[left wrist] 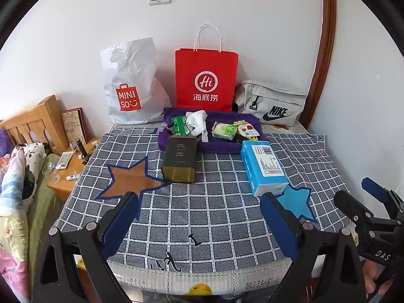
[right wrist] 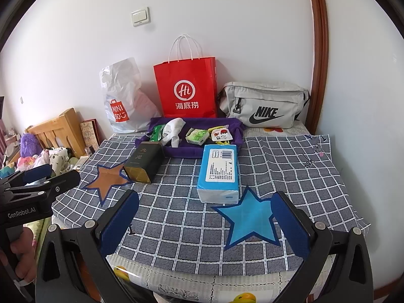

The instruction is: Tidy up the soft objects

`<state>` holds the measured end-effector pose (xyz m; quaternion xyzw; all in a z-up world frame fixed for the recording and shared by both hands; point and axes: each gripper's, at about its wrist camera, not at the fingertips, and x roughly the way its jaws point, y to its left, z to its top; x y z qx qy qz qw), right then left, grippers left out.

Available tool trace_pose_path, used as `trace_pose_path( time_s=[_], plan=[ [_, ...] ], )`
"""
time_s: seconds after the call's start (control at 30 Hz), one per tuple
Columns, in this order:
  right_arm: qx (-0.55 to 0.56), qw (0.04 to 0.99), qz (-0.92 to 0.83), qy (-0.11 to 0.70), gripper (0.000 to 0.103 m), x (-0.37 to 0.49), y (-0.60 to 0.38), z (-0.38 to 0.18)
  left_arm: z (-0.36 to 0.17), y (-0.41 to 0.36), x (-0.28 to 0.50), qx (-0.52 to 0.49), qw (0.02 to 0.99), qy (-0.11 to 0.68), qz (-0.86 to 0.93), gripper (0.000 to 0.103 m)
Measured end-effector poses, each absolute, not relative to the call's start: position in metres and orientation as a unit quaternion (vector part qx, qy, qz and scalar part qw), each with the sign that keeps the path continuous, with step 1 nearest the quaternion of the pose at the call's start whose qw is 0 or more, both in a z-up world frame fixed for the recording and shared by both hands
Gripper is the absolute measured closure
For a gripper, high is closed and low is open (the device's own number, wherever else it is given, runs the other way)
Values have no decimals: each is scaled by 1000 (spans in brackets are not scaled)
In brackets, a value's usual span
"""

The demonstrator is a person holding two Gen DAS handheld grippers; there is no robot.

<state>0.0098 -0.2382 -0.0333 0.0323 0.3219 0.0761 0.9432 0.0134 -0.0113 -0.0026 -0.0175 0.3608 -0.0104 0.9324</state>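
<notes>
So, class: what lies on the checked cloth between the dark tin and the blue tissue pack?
Nothing: between the dark tin and the blue tissue pack the checked cloth is bare. The right wrist view shows it best.

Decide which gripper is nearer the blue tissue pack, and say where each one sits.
Right. The right gripper hovers open just in front of the tissue pack, over the blue star. The left gripper sits open farther left, nearer the dark tin.

Three bags (left wrist: 206, 78), two star patches (right wrist: 248, 218), one tissue pack (right wrist: 219, 171), one tin (left wrist: 180, 160).
</notes>
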Motion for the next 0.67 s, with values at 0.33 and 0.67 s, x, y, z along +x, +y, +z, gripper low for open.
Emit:
trace_pose_path(
  time_s=[0.33, 0.67],
  plan=[
    [33, 943, 77, 321, 0, 10, -239, -33, -1, -11, 14, -17, 933, 360, -11, 6],
    [33, 943, 82, 321, 0, 14, -239, -35, -2, -11, 20, -16, 931, 364, -15, 6]
  ],
)
